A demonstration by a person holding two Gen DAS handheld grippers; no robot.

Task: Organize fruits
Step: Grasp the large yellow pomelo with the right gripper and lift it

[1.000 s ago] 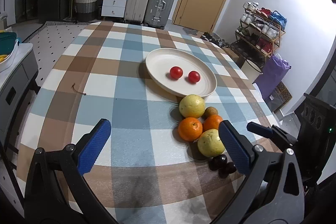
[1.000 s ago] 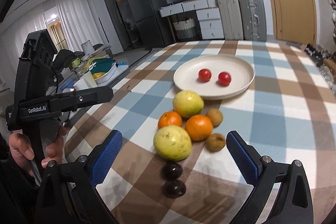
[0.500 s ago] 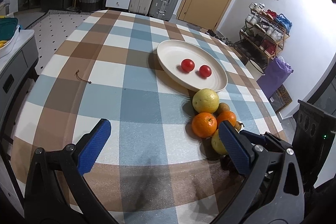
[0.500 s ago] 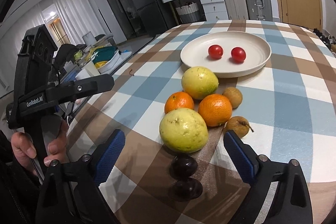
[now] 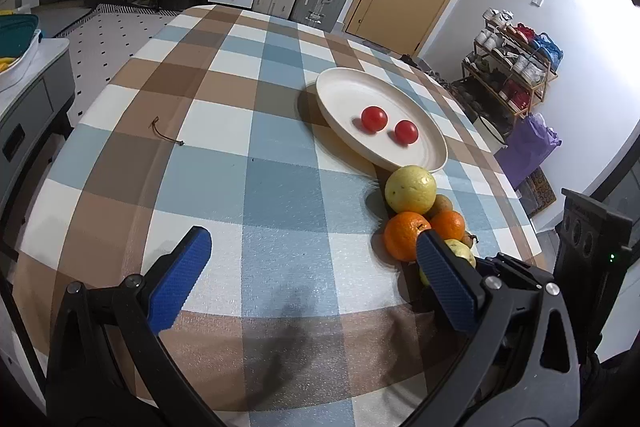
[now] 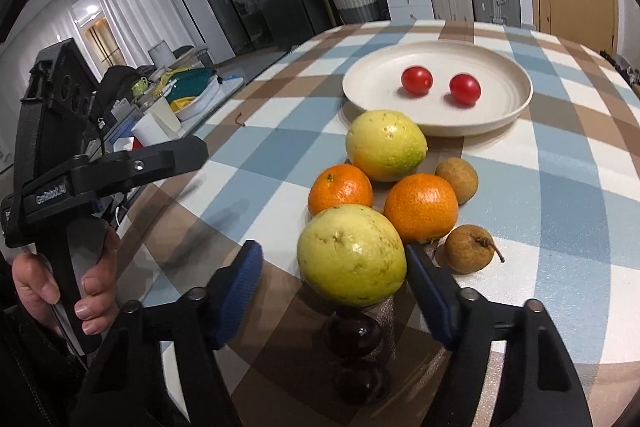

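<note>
The desk (image 5: pixel 280 167) wears a checked cloth that looks soft and a bit bumpy. On it sits a round, smooth cream plate (image 6: pixel 376 83) with two shiny red tomatoes (image 6: pixel 417 79). The right gripper (image 6: pixel 334 269) has come lower, and its jaws have just been closing around the big yellow-green fruit (image 6: pixel 352 255) nearest it. The right pad is at its skin, but the left pad has a gap, so it is not held yet. It looks ready to go to the plate. The left gripper (image 5: pixel 308 271) is wide open over bare cloth and holds nothing. Two bumpy oranges (image 6: pixel 421 207) sit just behind.
</note>
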